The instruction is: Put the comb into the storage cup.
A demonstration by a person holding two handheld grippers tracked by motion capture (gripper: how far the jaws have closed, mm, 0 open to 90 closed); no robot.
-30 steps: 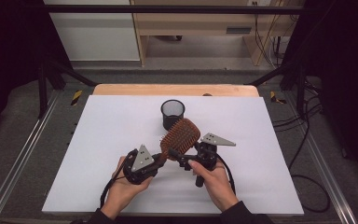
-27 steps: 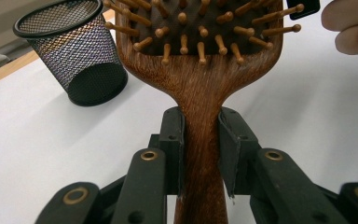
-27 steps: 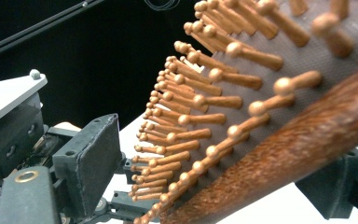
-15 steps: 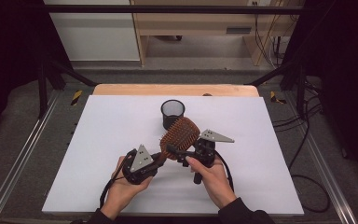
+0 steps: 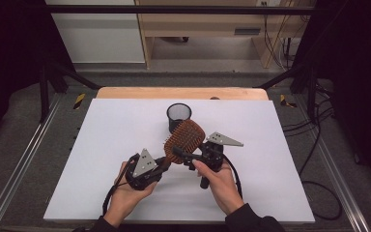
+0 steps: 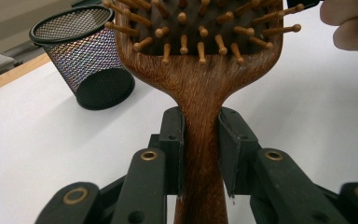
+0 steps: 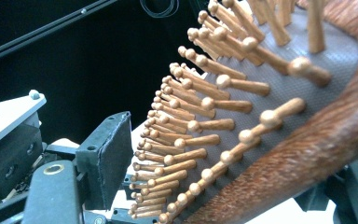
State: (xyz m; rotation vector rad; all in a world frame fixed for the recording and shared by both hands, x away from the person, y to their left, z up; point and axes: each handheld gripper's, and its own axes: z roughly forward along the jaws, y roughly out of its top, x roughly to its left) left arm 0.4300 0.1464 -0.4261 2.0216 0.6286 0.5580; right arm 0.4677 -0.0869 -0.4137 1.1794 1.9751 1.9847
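Now, from the high view, a wooden hairbrush (image 5: 185, 137) is held above the white counter (image 5: 106, 145), close in front of a black mesh cup (image 5: 178, 116) that stands upright near the middle. The left gripper (image 5: 163, 164) has the brush by its handle, and the left hand (image 5: 125, 193) is under it. The right gripper (image 5: 186, 157) comes from the other side and meets the brush at the lower edge of its head, with the right hand (image 5: 220, 186) behind it.

Then, in the left gripper view, both black jaws press on the narrow neck of the handle, one on each side, so this gripper is closed on the hairbrush (image 6: 200, 93). The mesh cup (image 6: 81, 56) stands on the counter to the left, apart from the brush.

Finally, in the right gripper view, the bristle side of the hairbrush (image 7: 261, 102) sits between the jaws. One jaw stands beside the bristle tips with a small gap. The opposite jaw is hidden behind the wooden rim, so I cannot tell if this gripper is holding the brush.
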